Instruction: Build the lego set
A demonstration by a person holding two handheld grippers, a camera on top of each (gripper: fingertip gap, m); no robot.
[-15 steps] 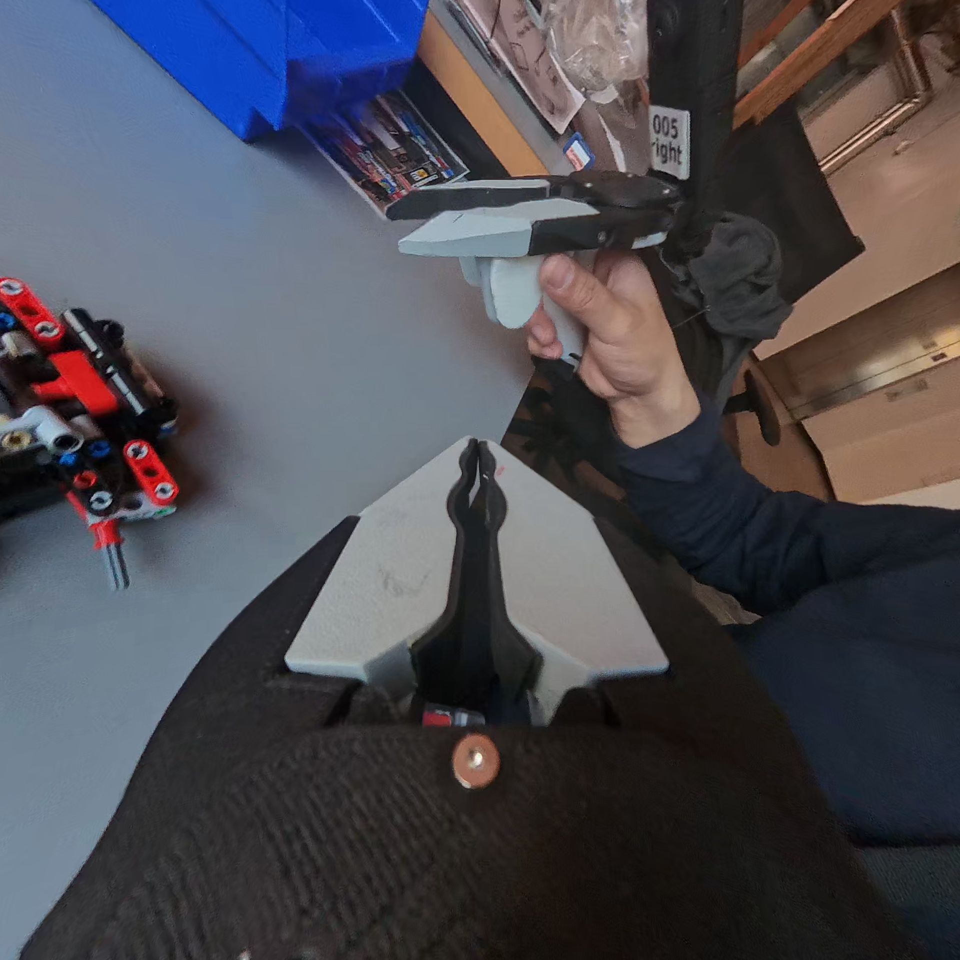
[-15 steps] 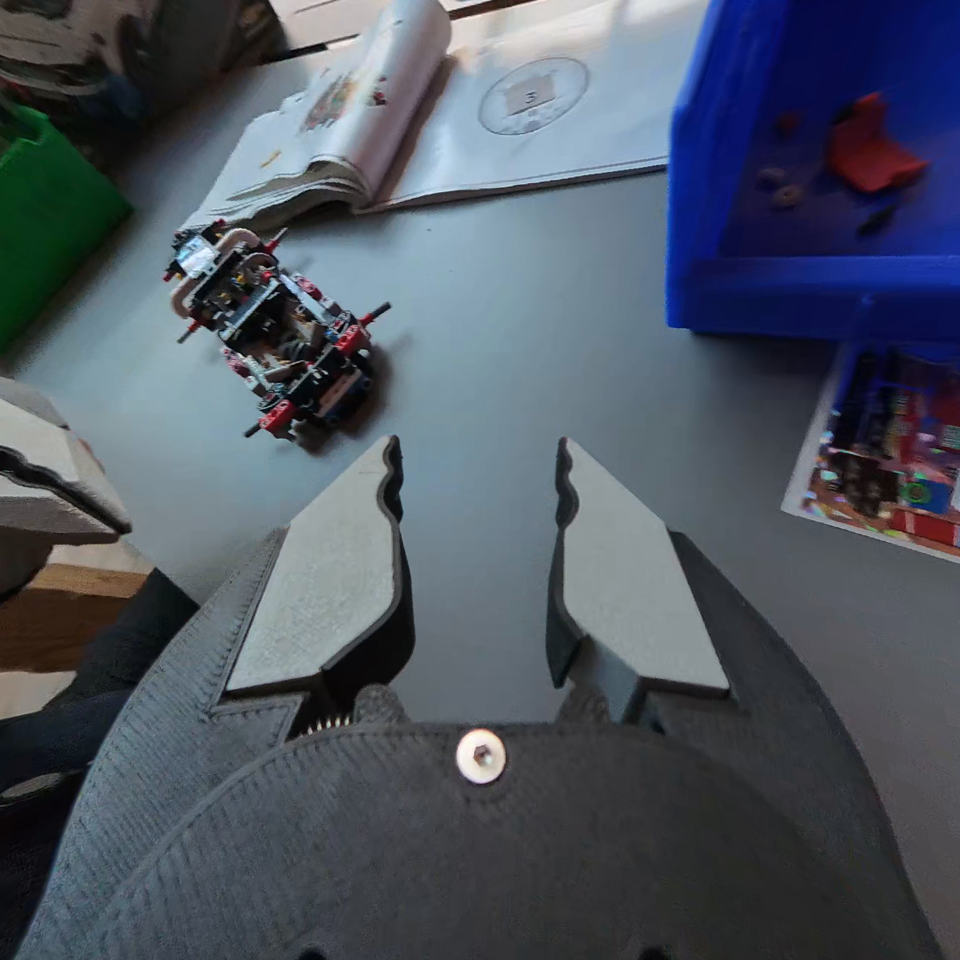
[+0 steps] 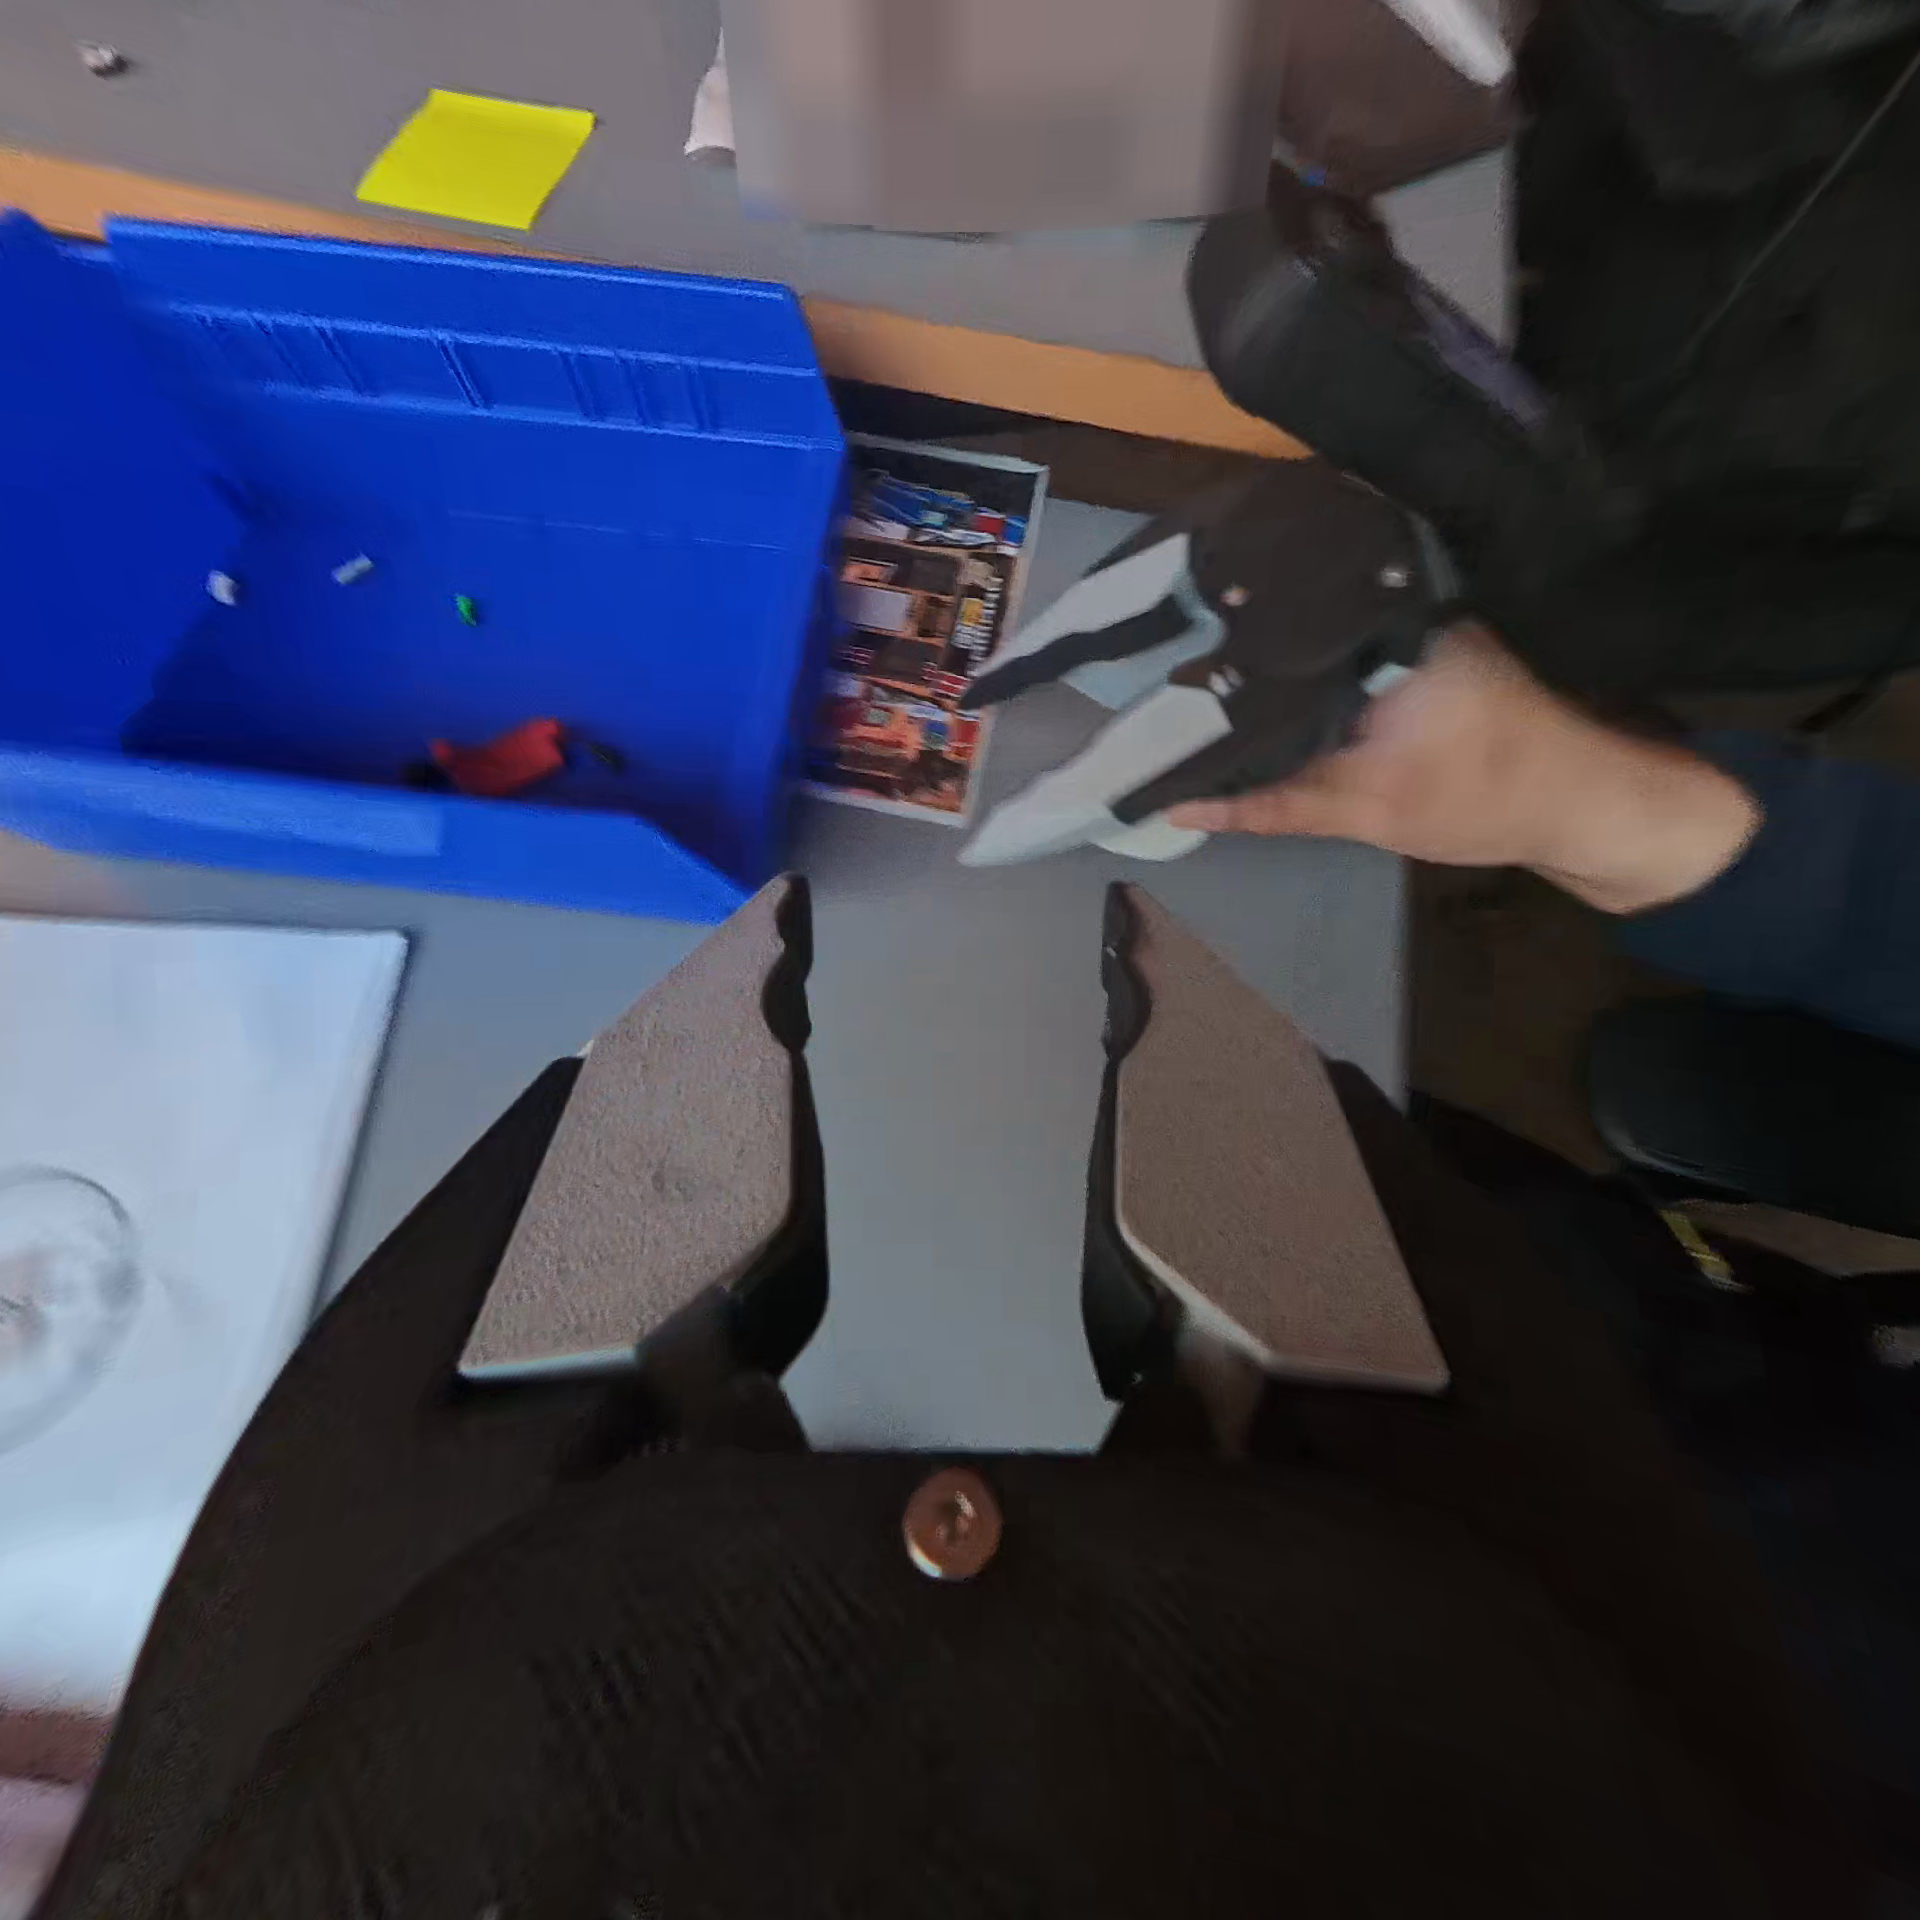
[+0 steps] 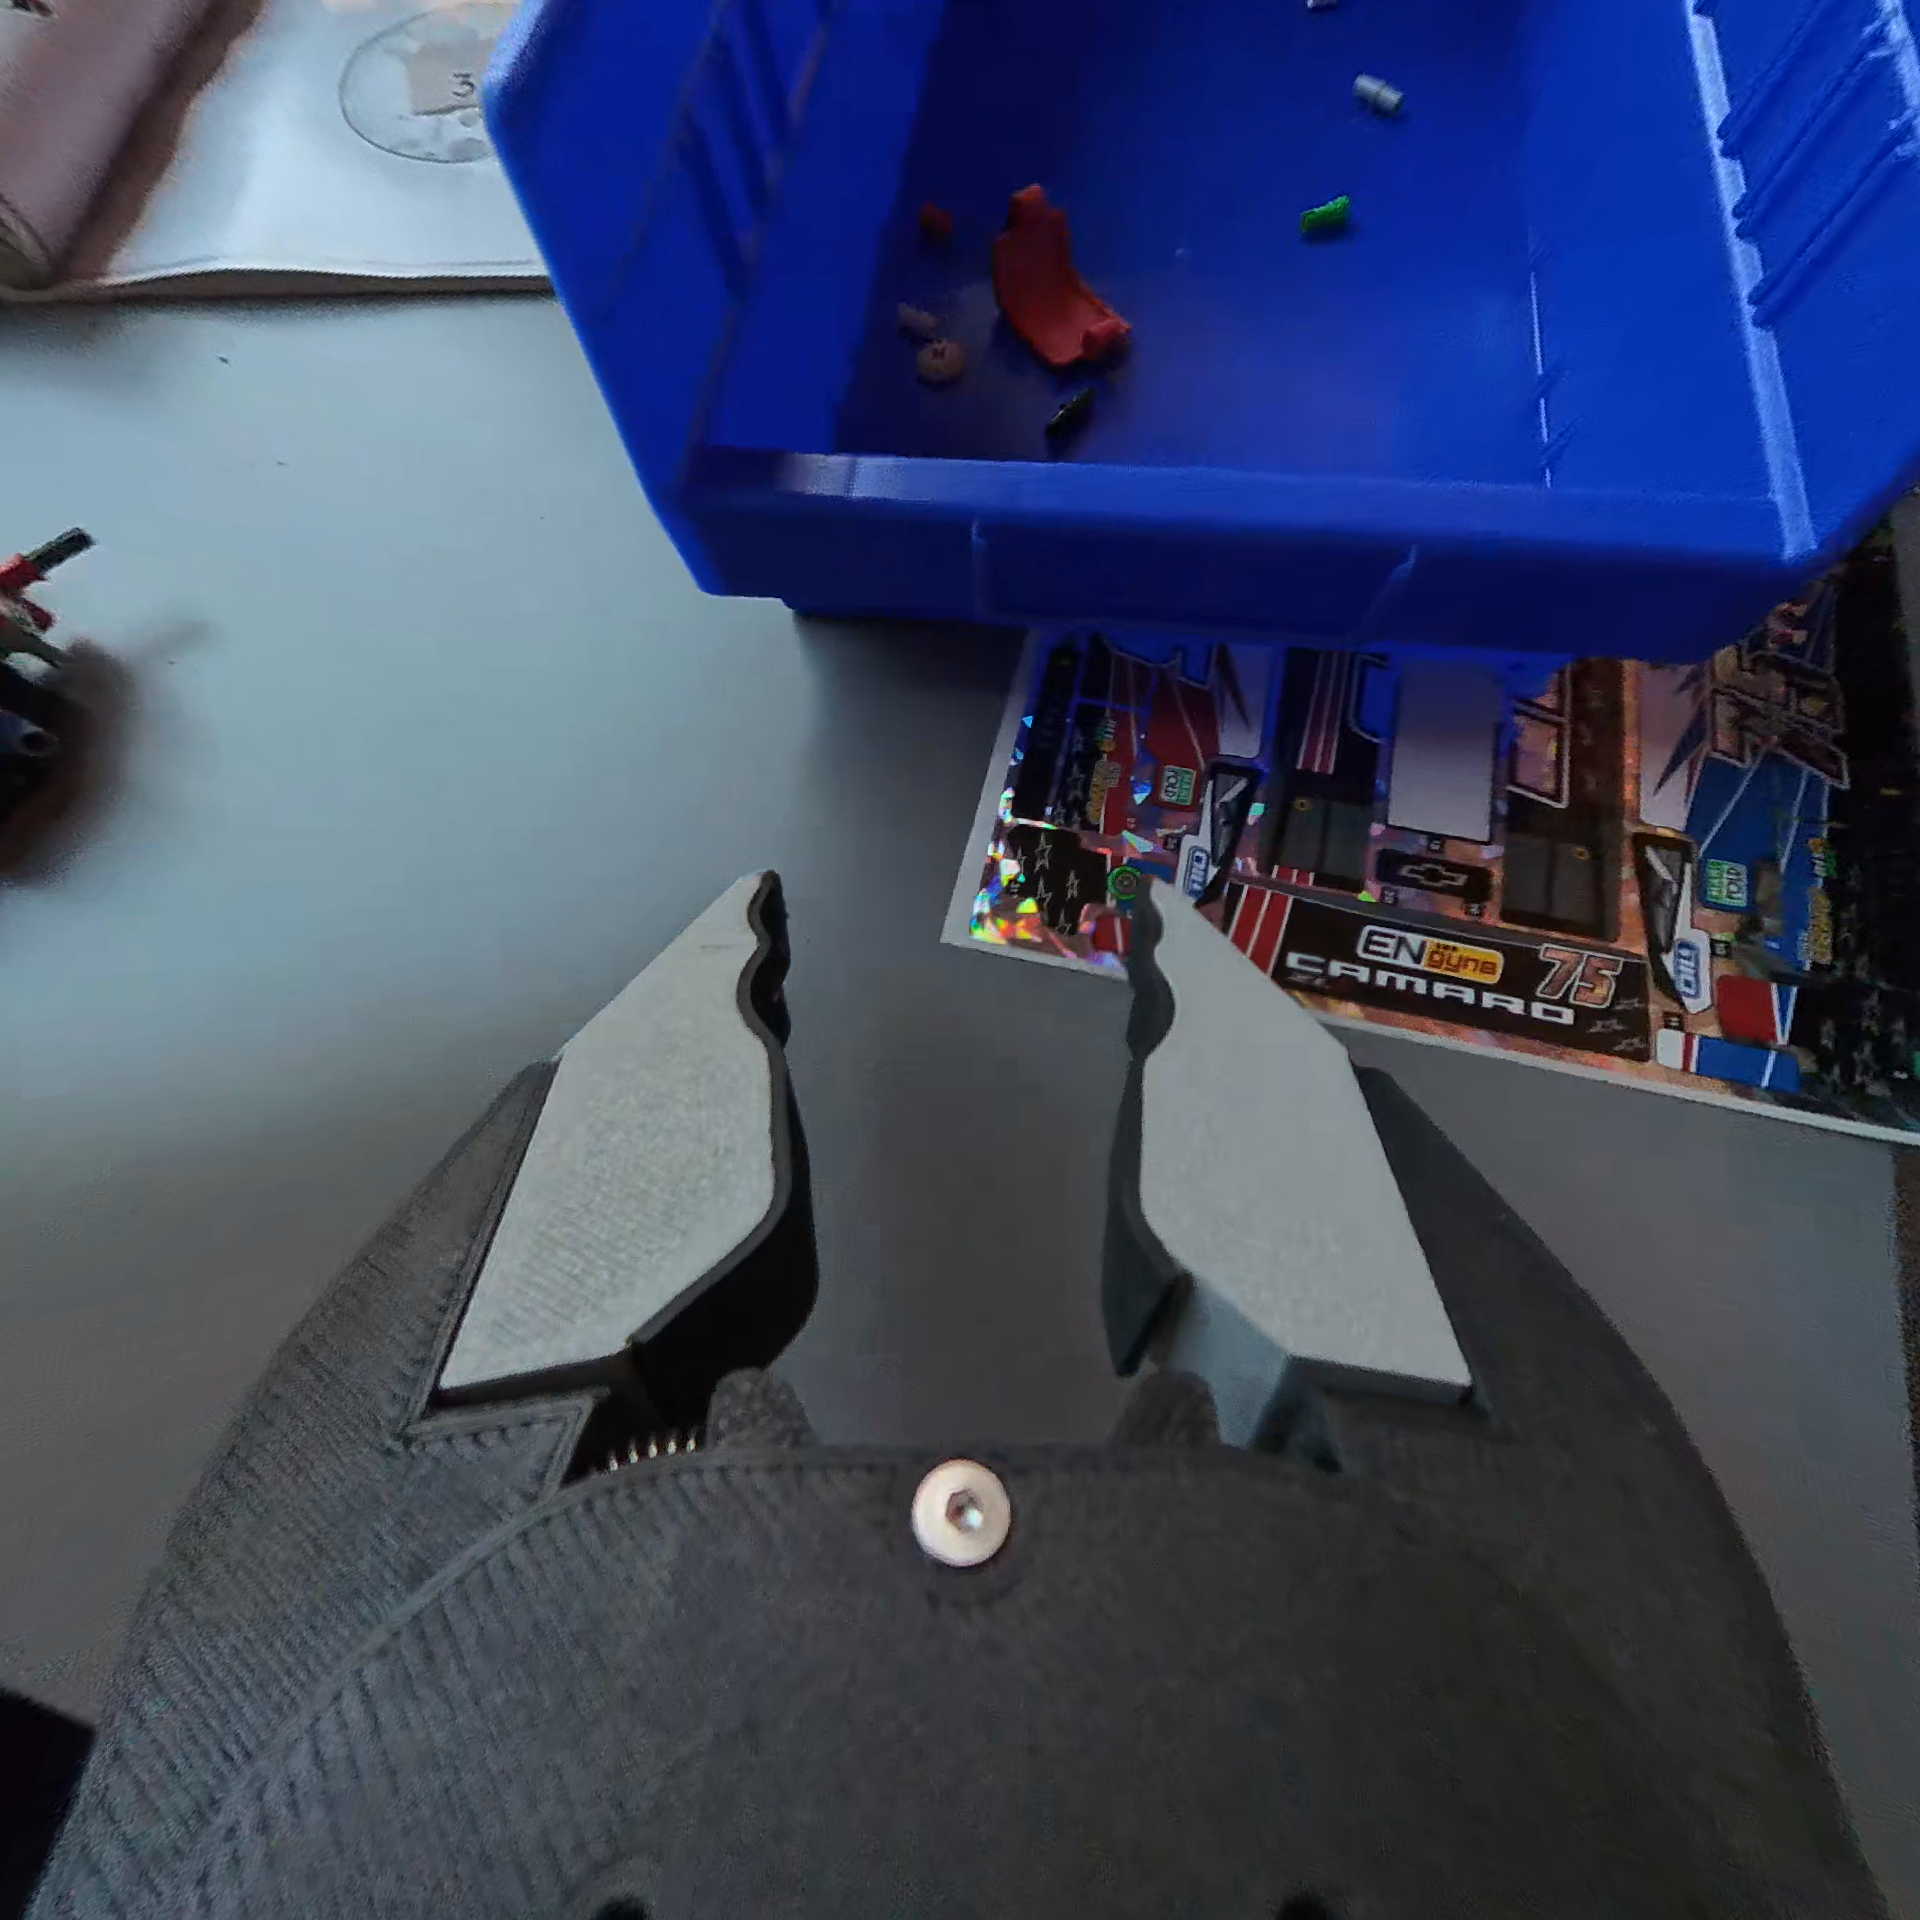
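Note:
My left gripper (image 3: pixel 951 904) is open and empty above the grey table (image 3: pixel 935 1143), just right of the blue bin (image 3: pixel 582 831). My right gripper (image 4: pixel 961 904) is open and empty over the table (image 4: pixel 416 831), in front of the blue bin (image 4: pixel 1143 551); its right fingertip (image 4: pixel 1153 914) overlaps the corner of a colourful sticker sheet (image 4: pixel 1455 862). The bin holds a red curved part (image 4: pixel 1044 281), a green piece (image 4: pixel 1325 216) and a few small bits. The right gripper also shows in the left wrist view (image 3: pixel 997 769), held by a hand, over the sticker sheet (image 3: pixel 914 634).
A partly built brick vehicle (image 4: pixel 31 644) lies at the left edge of the right wrist view. An open instruction booklet (image 4: pixel 312 156) lies behind it; it also shows in the left wrist view (image 3: pixel 156 1143). A yellow note (image 3: pixel 478 156) lies on the far desk. My hands' fingertips stand some 15 centimeters from each other.
My left gripper has opened from shut and swung toward the blue bin. My right gripper has opened a little wider and moved right, closer to the bin and sticker sheet.

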